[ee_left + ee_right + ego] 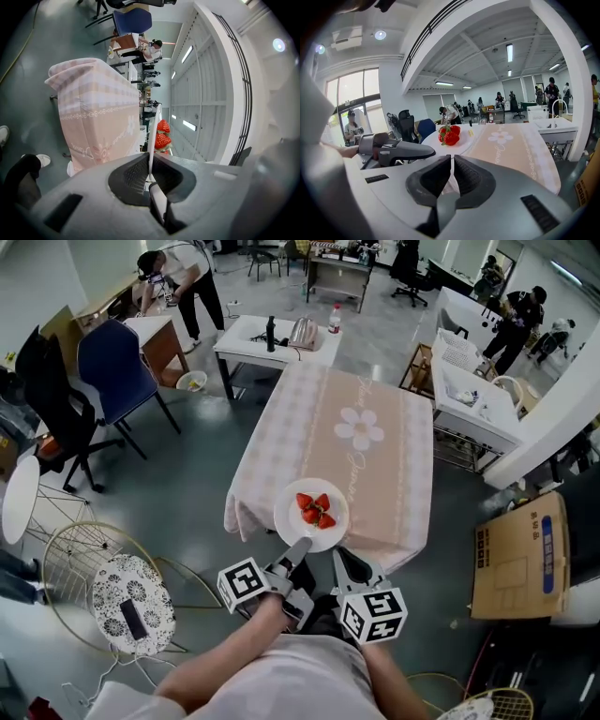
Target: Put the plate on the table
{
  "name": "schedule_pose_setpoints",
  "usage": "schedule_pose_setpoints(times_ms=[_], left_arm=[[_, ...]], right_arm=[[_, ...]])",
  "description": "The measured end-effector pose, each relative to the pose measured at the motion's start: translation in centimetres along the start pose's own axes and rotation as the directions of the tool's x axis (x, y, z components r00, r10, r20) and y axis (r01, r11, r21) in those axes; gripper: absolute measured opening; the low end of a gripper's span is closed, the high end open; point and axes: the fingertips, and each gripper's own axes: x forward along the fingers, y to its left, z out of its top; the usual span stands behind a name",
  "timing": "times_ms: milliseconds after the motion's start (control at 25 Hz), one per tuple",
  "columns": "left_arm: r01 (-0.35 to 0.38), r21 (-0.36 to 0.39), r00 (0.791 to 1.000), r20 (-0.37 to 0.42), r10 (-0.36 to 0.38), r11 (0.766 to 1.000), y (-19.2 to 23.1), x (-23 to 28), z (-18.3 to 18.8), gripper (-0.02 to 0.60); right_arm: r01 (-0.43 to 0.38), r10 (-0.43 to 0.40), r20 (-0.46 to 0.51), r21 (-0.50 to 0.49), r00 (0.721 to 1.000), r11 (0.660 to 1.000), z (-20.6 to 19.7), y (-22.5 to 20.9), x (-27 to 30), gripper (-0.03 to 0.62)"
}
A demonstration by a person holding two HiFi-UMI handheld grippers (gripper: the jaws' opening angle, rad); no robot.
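A white plate (312,514) carrying three strawberries (314,509) hangs over the near left corner of the table with the pink flowered cloth (366,442). My left gripper (298,554) is shut on the plate's near rim. In the left gripper view the plate (151,140) stands edge-on between the jaws, with the strawberries (162,133) beyond. Whether the plate rests on the cloth I cannot tell. My right gripper (341,563) is just to the right, near the plate's edge, shut and holding nothing. The right gripper view shows the plate (457,144), the left gripper (396,150) and the right gripper's (452,161) shut jaws.
A cardboard box (520,554) stands on the floor to the right. A round patterned stool (131,604) with a phone on it is at the near left. A blue chair (117,362) and a white desk (272,341) stand beyond the table. Several people work at the back.
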Motion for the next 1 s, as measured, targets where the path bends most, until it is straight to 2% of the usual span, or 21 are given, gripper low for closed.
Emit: schedule_pose_setpoints(times_ms=[520, 1000], left_arm=[[-0.080, 0.002, 0.997, -0.003, 0.080, 0.997, 1.4, 11.1, -1.5, 0.018], [-0.110, 0.034, 0.993, 0.050, 0.108, 0.993, 0.5, 18.0, -2.2, 0.018]], right_arm=[[-0.024, 0.026, -0.029, 0.065, 0.999, 0.998, 2.5, -11.5, 3.6, 0.006], [-0.095, 0.097, -0.023, 0.085, 0.995, 0.992, 4.8, -18.1, 5.2, 0.006]])
